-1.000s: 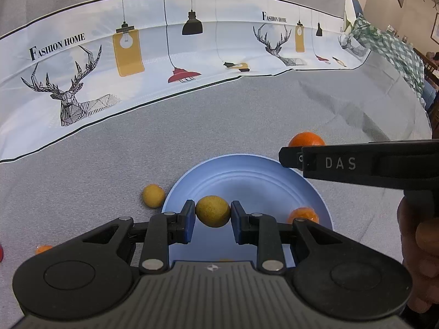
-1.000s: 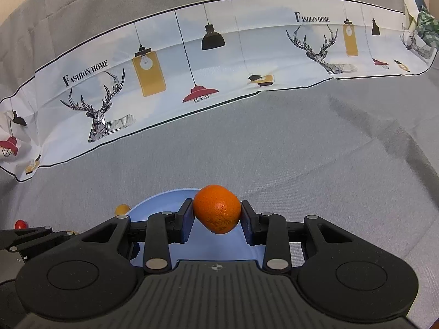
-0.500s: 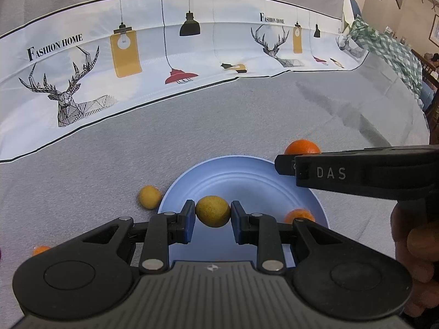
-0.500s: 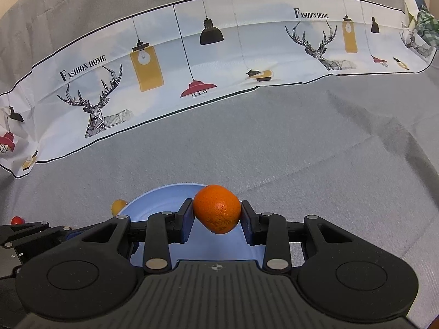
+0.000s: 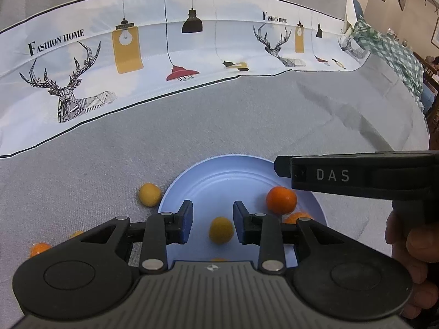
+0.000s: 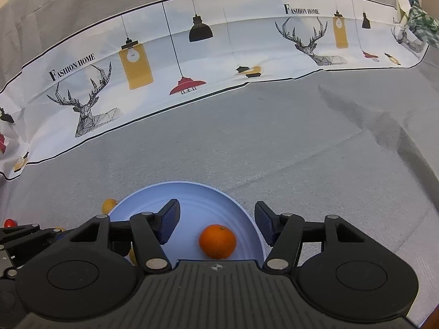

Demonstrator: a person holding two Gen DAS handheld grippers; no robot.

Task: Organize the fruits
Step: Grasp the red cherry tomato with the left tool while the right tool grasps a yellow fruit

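Observation:
A light blue plate point(image 5: 219, 172) lies on the grey cloth. My left gripper point(image 5: 212, 220) is open above it, and a yellow fruit point(image 5: 221, 230) lies on the plate between its fingers. An orange point(image 5: 281, 200) lies on the plate to the right, with another orange fruit point(image 5: 295, 216) partly hidden behind my right finger. My right gripper point(image 6: 216, 226) is open over the plate point(image 6: 192, 194), with the orange point(image 6: 217, 241) lying below it. The right gripper's side also shows in the left wrist view point(image 5: 343, 175).
A yellow fruit point(image 5: 149, 194) lies on the cloth just left of the plate; it also shows in the right wrist view point(image 6: 109, 205). Small orange fruits point(image 5: 39, 248) lie at the far left. A red fruit point(image 6: 10, 222) sits at the left edge. A printed white cloth point(image 5: 164, 54) lies behind.
Both grippers have opened. The yellow fruit dropped from my left gripper and the orange from my right gripper; both now lie on the plate.

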